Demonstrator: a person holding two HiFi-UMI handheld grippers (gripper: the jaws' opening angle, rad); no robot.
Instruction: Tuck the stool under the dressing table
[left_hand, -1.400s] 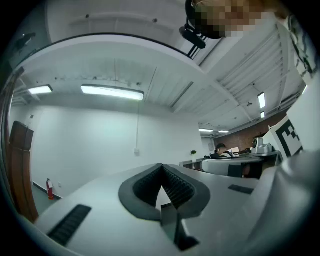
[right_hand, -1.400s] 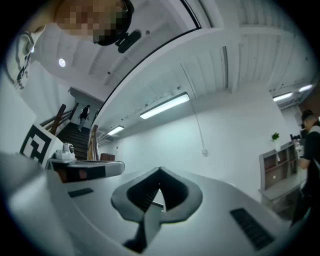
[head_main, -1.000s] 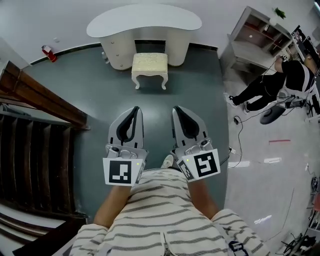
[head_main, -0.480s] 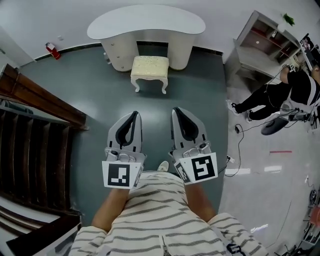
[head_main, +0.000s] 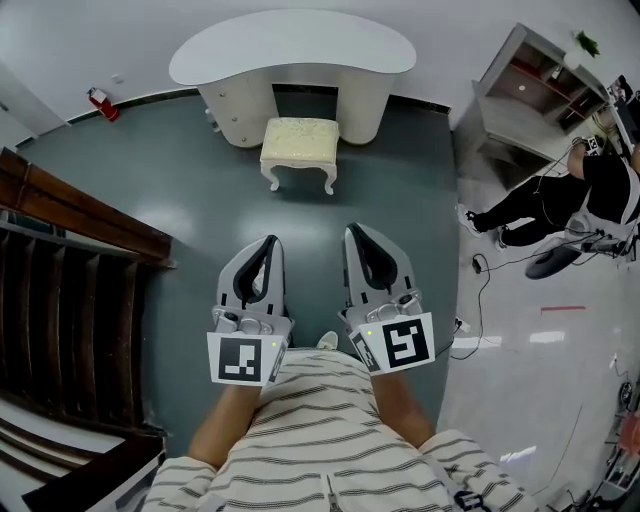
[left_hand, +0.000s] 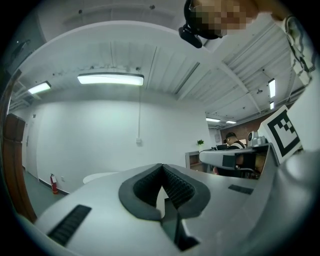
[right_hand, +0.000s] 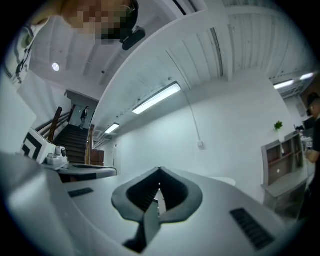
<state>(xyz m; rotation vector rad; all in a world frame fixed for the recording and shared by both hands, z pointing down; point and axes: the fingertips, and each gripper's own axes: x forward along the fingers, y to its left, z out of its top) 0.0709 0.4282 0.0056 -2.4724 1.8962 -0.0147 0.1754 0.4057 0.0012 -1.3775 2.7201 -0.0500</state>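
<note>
Far left, stairs (head_main: 70, 300); next, left gripper (head_main: 267, 242) held level, jaws pinched together, empty. Dead centre and well ahead, stool (head_main: 299, 138) on the green floor (head_main: 170, 190), just in front of the dressing table's (head_main: 290, 45) knee gap, not yet tucked under. Then right gripper (head_main: 356, 233), jaws closed on nothing too, and far right a seated person (head_main: 585, 190) beside a shelf (head_main: 525, 95).

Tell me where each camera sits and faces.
Head view: on the person's head, facing steeply down at stool, dressing table, left gripper, right gripper, forearms.
Left gripper view: on the left gripper, facing level along its shut fingers toward the wall.
Right gripper view: on the right gripper, likewise, fingers shut.
Shared: each gripper view shows the other gripper.
</note>
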